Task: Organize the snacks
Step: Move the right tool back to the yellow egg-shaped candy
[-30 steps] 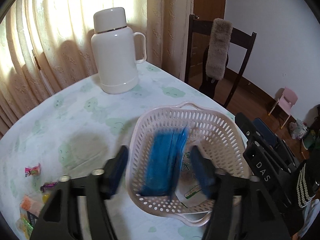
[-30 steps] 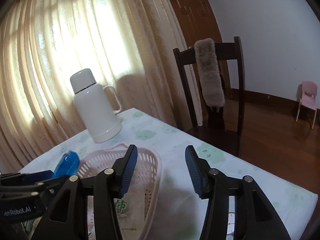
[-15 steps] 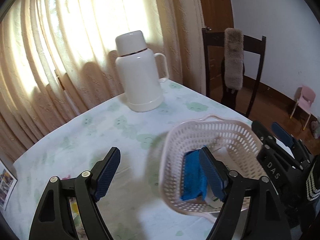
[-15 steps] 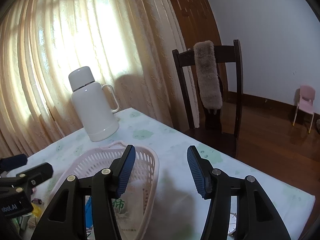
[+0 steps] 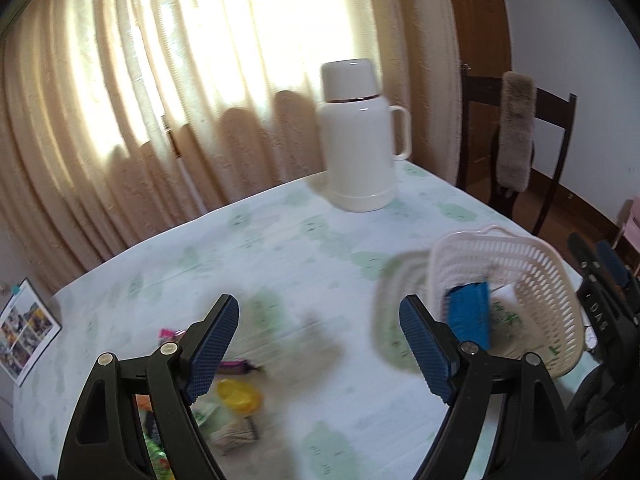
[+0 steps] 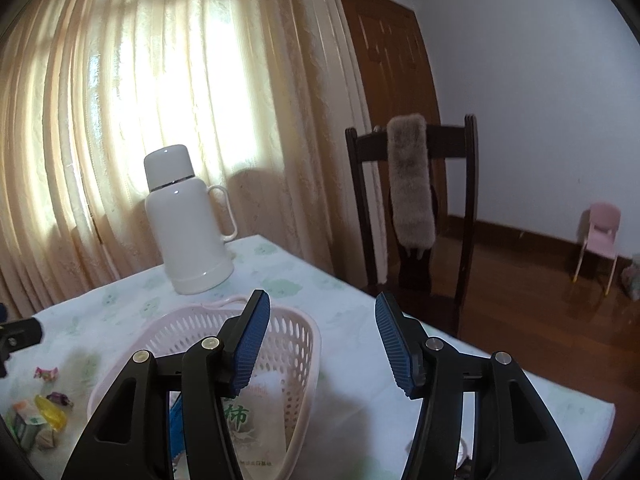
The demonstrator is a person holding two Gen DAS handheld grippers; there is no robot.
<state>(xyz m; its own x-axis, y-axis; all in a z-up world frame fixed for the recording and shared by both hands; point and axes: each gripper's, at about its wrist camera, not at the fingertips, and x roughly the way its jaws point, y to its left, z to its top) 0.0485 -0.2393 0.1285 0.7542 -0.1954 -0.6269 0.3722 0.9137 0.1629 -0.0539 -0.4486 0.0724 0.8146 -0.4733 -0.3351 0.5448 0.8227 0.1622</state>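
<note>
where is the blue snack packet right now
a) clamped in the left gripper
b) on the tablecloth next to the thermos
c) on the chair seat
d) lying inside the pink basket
d: the blue snack packet lies inside the pink basket, beside a white-and-green bag, while the left gripper stands open over the table with nothing between its pads.

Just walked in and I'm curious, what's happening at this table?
A person with a handheld gripper in each hand is sorting snacks into a pink basket. A blue packet and a white pouch already lie in it. The left gripper, jaws just opening and empty, is over the loose candies. The right gripper hovers open beside the basket.
</note>
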